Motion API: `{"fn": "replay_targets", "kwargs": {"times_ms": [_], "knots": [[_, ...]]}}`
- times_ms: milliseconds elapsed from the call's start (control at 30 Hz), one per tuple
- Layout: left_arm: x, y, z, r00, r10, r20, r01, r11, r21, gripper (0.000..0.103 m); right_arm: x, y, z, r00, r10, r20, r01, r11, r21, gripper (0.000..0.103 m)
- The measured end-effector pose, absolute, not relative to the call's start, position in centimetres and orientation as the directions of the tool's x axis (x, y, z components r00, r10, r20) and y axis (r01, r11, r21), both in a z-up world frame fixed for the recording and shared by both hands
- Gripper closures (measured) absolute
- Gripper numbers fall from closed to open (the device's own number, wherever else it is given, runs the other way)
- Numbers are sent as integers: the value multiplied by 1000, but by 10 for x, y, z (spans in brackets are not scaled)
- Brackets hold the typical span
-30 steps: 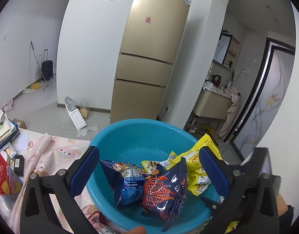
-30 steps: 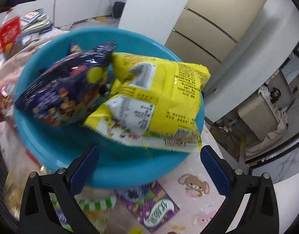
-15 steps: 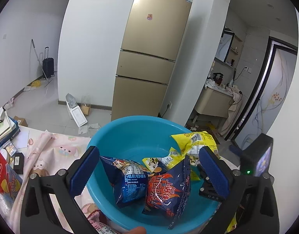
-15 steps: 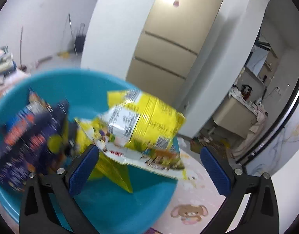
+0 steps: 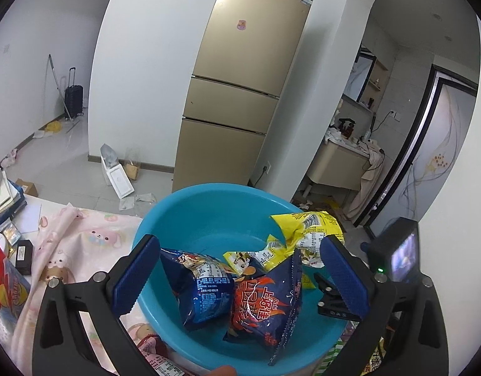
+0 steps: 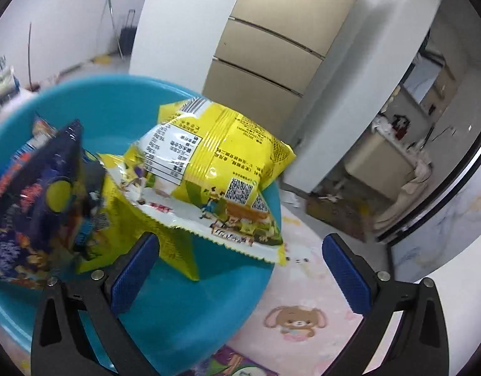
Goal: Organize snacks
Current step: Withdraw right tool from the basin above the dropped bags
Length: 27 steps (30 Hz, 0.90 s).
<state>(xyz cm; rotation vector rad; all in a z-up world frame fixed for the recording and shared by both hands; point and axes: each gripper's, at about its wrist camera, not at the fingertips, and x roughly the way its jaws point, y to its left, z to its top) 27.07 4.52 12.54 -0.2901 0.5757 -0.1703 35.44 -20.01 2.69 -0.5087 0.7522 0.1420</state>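
Since a second ago the yellow snack bag [image 6: 215,163] has gone from lying low over the near rim to standing puffed and higher, leaning on the far right rim of the blue basin [image 6: 190,307]. It sits just ahead of the right claw [image 6: 240,269], whose blue pads are spread wide and grip nothing. Left of that claw, a dark blue chip bag [image 6: 36,206] stands in the basin. From the left claw [image 5: 239,277], also released and wide apart, a navy bag with flame print [image 5: 265,304] and a blue bag [image 5: 203,291] stand between its pads. A pink cartoon cloth [image 6: 303,307] covers the worktop beneath; a gold fridge [image 5: 240,94] stands far ahead
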Motion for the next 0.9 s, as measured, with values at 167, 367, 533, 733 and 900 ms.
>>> {"fn": "replay_targets", "kwargs": {"times_ms": [167, 367, 533, 733, 900], "knots": [[266, 53, 127, 831, -240, -502, 69, 940, -335, 0, 372, -161, 26, 762, -181, -622, -303, 749, -589, 0], [263, 67, 130, 841, -240, -485, 55, 930, -364, 0, 370, -135, 43, 867, -212, -450, -190, 696, -693, 0], [259, 75, 132, 846, -246, -474, 42, 916, -400, 0, 355, -160, 75, 883, -35, -468, -207, 867, -454, 0], [246, 79, 145, 869, -225, -440, 48, 925, -378, 0, 322, -208, 104, 857, 195, -476, -293, 946, -139, 0], [219, 75, 173, 900, -238, -365, 93, 924, -371, 0, 278, -232, 138, 867, 313, -387, -364, 929, -65, 0]]}}
